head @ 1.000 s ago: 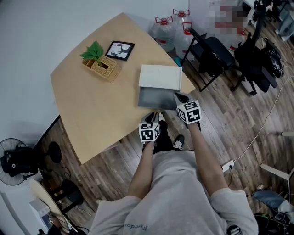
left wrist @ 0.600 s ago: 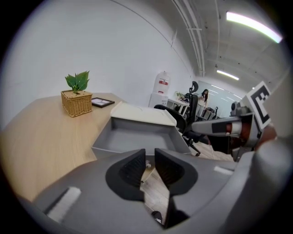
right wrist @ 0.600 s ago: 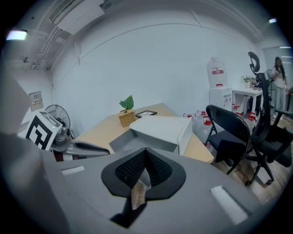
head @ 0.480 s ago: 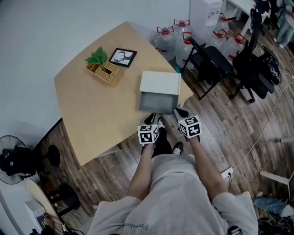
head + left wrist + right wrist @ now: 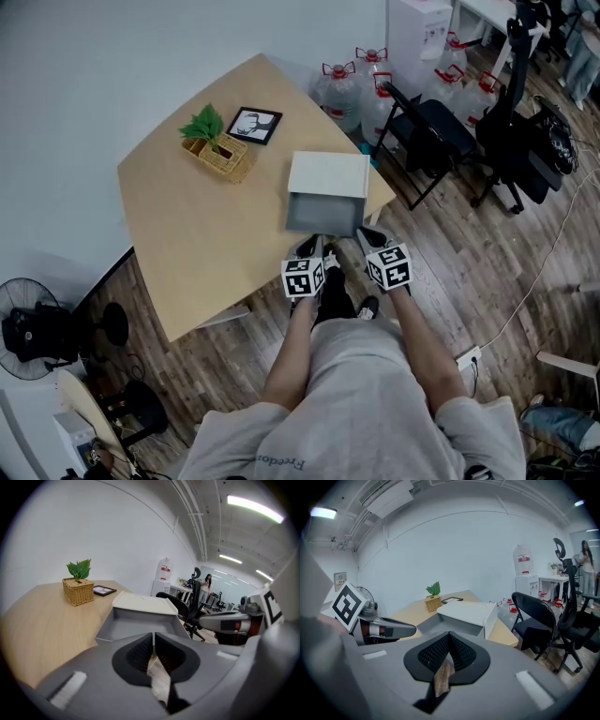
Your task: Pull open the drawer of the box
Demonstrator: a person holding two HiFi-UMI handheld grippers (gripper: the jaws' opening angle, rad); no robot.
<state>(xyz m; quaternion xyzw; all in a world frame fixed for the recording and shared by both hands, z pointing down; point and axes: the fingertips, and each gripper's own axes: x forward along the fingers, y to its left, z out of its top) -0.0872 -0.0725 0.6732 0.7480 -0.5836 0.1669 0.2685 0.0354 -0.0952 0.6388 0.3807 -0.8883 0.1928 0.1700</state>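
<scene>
The white box [image 5: 328,174] stands at the near edge of the wooden table [image 5: 197,234]. Its grey drawer [image 5: 323,214] sticks out toward me, open and showing nothing inside. My left gripper [image 5: 309,247] and right gripper [image 5: 362,232] hang just in front of the drawer, off the table's edge, both shut with nothing held. The left gripper view shows the shut left gripper [image 5: 153,634] below the drawer [image 5: 136,625], with the right gripper [image 5: 225,620] beside it. The right gripper view shows the shut right gripper [image 5: 449,634], the box [image 5: 471,611] and the left gripper [image 5: 389,627].
A wicker basket with a green plant [image 5: 220,150] and a picture frame [image 5: 253,123] sit farther back on the table. Water bottles [image 5: 342,80] and a black folding chair [image 5: 427,117] stand to the right of the table. A fan [image 5: 33,333] is on the floor at left.
Both grippers have drawn back from the drawer's front toward my body. The drawer stays out as before.
</scene>
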